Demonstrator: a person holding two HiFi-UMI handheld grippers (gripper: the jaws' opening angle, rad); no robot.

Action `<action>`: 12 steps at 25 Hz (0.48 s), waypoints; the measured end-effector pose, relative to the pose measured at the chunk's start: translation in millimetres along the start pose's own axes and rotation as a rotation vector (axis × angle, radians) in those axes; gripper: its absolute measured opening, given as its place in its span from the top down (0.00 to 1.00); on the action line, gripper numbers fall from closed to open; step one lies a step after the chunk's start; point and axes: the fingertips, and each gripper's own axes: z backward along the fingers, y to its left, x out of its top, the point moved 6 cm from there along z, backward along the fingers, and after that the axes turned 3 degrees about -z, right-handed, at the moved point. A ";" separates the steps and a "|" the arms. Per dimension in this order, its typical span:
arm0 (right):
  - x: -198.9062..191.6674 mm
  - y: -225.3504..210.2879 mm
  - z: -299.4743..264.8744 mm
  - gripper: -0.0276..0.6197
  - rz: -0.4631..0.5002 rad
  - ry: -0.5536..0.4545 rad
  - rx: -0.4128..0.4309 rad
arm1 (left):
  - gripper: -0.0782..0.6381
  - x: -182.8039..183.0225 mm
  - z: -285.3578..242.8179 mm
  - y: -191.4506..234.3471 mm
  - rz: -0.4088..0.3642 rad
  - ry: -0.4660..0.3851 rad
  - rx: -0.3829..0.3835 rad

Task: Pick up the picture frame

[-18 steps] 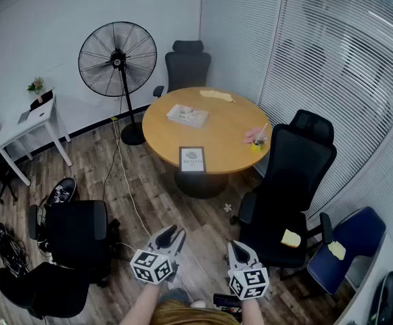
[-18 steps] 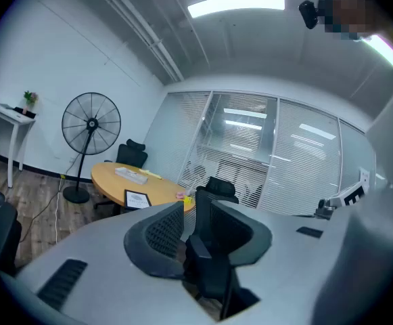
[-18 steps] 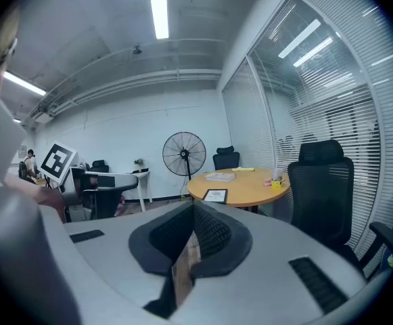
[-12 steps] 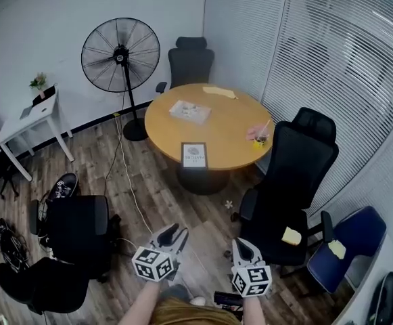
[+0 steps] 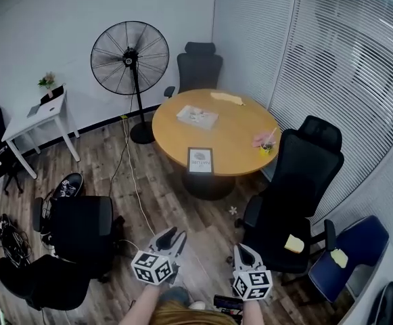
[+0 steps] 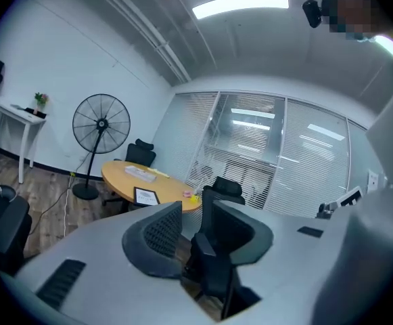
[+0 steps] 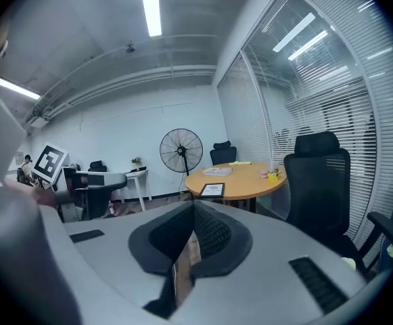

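The picture frame [image 5: 200, 160], black-edged with a white print, stands propped at the near edge of the round wooden table [image 5: 233, 137]. It also shows far ahead in the left gripper view as the picture frame [image 6: 146, 196] and in the right gripper view as the picture frame [image 7: 212, 189]. Both grippers hover low over the wooden floor, well short of the table. My left gripper [image 5: 172, 236] is open, with a clear gap and nothing between its jaws [image 6: 191, 212]. My right gripper [image 5: 245, 252] has its jaws together and empty [image 7: 193, 207].
A black office chair [image 5: 303, 181] stands between me and the table's right side, another chair [image 5: 81, 232] at my left, a third chair [image 5: 197, 70] behind the table. A standing fan [image 5: 130, 53], its floor cable [image 5: 132, 181], a white side table [image 5: 40, 117] and a blue chair [image 5: 348, 263] ring the room.
The head view has drifted, so table and fan sit slightly further right in the picture. Both grippers stay low in front of me with their jaws as before.
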 end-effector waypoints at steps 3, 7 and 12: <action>-1.4 -2.3 -8.5 0.94 -0.002 0.002 0.005 | 0.68 0.4 -0.9 8.1 0.009 0.000 0.016; 0.4 -8.1 -28.7 0.94 -0.013 0.004 0.009 | 0.68 5.0 -13.0 24.3 0.022 -0.010 0.035; -3.4 -24.8 -70.0 0.94 -0.017 0.028 0.011 | 0.68 0.2 -49.3 52.6 0.044 0.004 0.044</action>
